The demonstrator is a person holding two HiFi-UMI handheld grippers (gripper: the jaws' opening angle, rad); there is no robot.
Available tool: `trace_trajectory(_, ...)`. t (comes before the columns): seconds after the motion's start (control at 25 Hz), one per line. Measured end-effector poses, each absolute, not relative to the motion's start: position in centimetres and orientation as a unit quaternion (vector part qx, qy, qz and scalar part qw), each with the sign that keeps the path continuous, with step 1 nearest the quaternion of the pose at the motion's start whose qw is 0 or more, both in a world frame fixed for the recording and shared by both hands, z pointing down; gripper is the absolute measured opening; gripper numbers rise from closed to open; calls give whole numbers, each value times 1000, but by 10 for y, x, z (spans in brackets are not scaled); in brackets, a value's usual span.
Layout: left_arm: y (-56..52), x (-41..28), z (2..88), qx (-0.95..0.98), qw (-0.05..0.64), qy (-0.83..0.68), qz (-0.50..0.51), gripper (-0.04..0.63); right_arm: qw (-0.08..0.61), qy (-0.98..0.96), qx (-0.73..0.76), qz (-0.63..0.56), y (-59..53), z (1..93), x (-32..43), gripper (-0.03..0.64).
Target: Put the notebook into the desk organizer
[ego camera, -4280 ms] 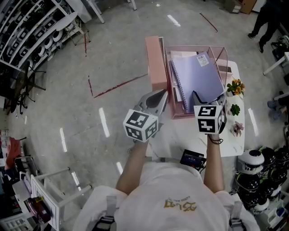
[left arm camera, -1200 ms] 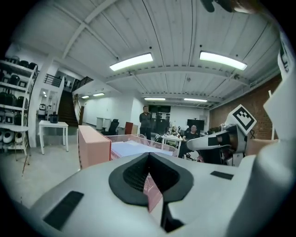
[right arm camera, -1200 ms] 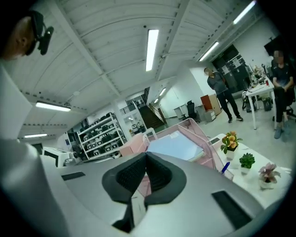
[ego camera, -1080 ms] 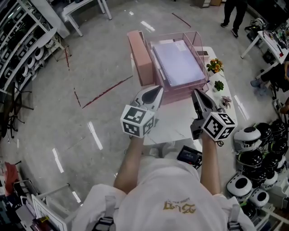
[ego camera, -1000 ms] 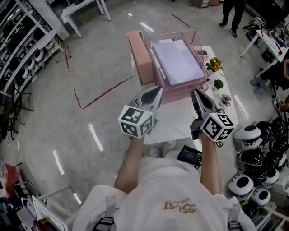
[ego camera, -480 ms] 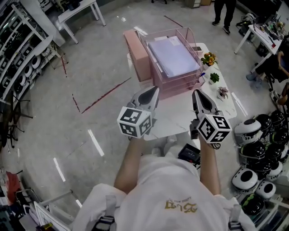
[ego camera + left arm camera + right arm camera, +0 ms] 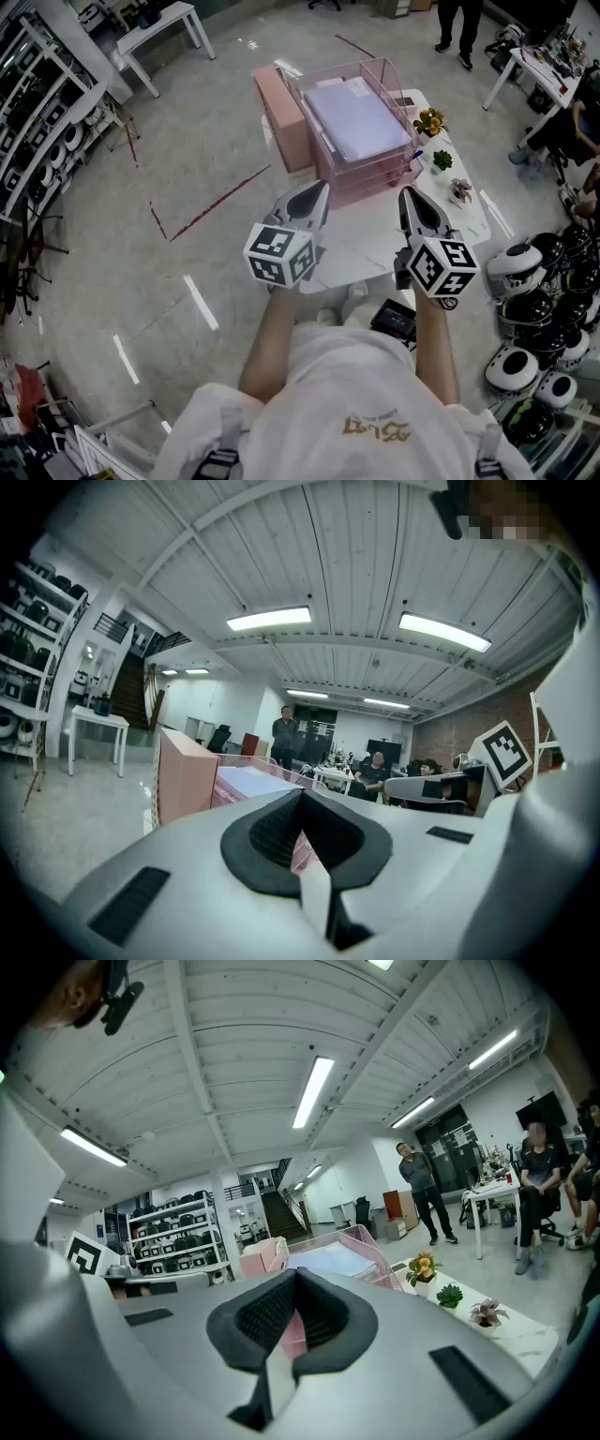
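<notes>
A lilac spiral notebook (image 7: pixel 358 120) lies flat in the top tier of the pink desk organizer (image 7: pixel 367 178) on the white table (image 7: pixel 366 253). My left gripper (image 7: pixel 317 192) hovers shut and empty just in front of the organizer's left corner. My right gripper (image 7: pixel 405 199) hovers shut and empty in front of its right side. In the left gripper view the organizer (image 7: pixel 234 785) shows past the shut jaws. In the right gripper view the organizer (image 7: pixel 333 1260) and its notebook appear beyond the shut jaws.
A pink box (image 7: pixel 284 117) stands against the organizer's left side. Small potted plants (image 7: pixel 431 122) line the table's right edge. A black device (image 7: pixel 397 321) sits at the near edge. Helmets (image 7: pixel 539 309) pile at right. People stand at the far right.
Both grippers have drawn back from the organizer toward the person; the notebook stays in the top tier. The head view has shifted, so the table sits farther away.
</notes>
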State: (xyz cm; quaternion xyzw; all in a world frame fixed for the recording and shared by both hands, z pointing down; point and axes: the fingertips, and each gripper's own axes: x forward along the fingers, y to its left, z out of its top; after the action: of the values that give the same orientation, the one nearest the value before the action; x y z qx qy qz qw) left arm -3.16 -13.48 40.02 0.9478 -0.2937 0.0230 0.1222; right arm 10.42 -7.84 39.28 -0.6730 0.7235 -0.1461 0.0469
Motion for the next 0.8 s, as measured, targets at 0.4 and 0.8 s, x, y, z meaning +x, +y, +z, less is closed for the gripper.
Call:
trace_trajectory(0.4, -138, -27, 404, 948, 124, -290, 26, 16, 39, 722, -674, -148, -80, 395, 106, 12)
trace_trajectory(0.8, -140, -21, 407, 950, 127, -283, 30, 16, 42, 723, -673, -151, -81, 395, 107, 12)
